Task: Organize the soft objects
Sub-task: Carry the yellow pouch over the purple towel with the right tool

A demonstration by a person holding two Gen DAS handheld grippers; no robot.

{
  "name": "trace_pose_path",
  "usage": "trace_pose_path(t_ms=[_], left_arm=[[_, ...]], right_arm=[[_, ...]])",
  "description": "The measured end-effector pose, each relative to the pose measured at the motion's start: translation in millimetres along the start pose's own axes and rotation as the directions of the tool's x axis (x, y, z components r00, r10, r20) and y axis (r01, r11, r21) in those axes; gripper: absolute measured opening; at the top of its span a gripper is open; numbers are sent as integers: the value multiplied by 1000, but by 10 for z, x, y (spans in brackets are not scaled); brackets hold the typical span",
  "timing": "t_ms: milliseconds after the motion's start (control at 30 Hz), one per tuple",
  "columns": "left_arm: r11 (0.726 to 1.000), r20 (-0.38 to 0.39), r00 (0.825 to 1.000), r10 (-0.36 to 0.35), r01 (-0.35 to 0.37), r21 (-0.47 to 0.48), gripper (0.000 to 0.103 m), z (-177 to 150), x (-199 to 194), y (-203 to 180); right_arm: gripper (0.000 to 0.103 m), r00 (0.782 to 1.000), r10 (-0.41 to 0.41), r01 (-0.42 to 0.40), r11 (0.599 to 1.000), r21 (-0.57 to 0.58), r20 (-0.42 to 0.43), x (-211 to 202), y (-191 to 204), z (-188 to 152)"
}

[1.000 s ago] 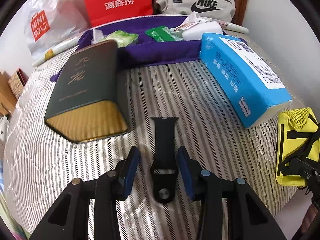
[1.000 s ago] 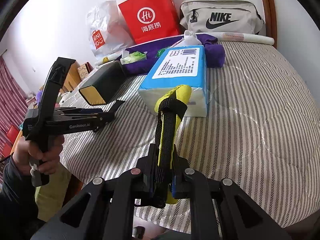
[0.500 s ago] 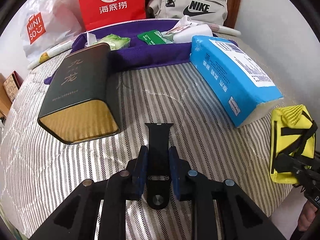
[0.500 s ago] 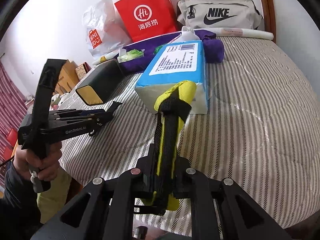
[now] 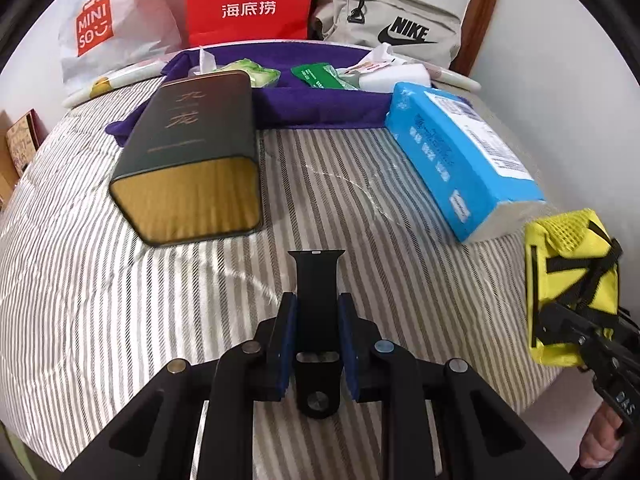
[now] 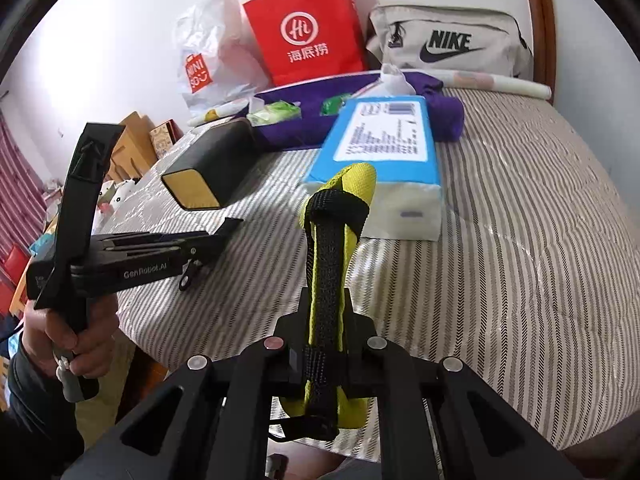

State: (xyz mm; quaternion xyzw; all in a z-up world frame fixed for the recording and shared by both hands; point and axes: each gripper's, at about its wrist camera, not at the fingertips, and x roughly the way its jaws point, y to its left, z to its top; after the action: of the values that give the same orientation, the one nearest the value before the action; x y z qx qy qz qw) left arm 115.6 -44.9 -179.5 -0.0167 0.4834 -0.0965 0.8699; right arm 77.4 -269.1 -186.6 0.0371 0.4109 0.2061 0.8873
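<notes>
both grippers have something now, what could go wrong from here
The left gripper pinches the black watch strap by its narrow edges, so the smooth band could twist or slip out when lifted.

The right gripper clamps the yellow pouch low on its body; the tall, soft top may flop or sag in transit.

The pouch hangs just beyond the bed edge, so a drop there likely lands on the floor.

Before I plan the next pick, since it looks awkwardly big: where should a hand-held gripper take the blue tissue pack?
Grip the tissue pack across its narrow width near the open white end facing the bed's near edge, coming from that edge. It lies flat and long on the bed; its soft sides should squeeze between the fingers.
</notes>
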Motion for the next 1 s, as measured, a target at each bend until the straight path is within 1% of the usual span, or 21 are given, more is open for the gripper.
trace_pose_path(t_ms=[200, 433, 667, 833, 1000], left_arm=[[1000, 52, 998, -22, 23, -4, 20, -78, -299, 73], [998, 107, 994, -29, 35, -57, 20, -83, -585, 264], [997, 154, 988, 10, 2, -77, 20, 75, -795, 413], [997, 161, 986, 29, -17, -70, 20, 224, -838, 471], [997, 164, 985, 46, -37, -61, 20, 449, -828, 551]], right_arm=[[10, 1000, -10, 10, 999, -36, 9, -68, 167, 28], [10, 999, -30, 33, 997, -73, 37, -172, 284, 120], [10, 996, -53, 60, 994, -87, 78, -289, 271, 334], [10, 992, -67, 78, 992, -99, 111, -347, 251, 557], [10, 988, -83, 97, 990, -105, 129, -325, 212, 766]])
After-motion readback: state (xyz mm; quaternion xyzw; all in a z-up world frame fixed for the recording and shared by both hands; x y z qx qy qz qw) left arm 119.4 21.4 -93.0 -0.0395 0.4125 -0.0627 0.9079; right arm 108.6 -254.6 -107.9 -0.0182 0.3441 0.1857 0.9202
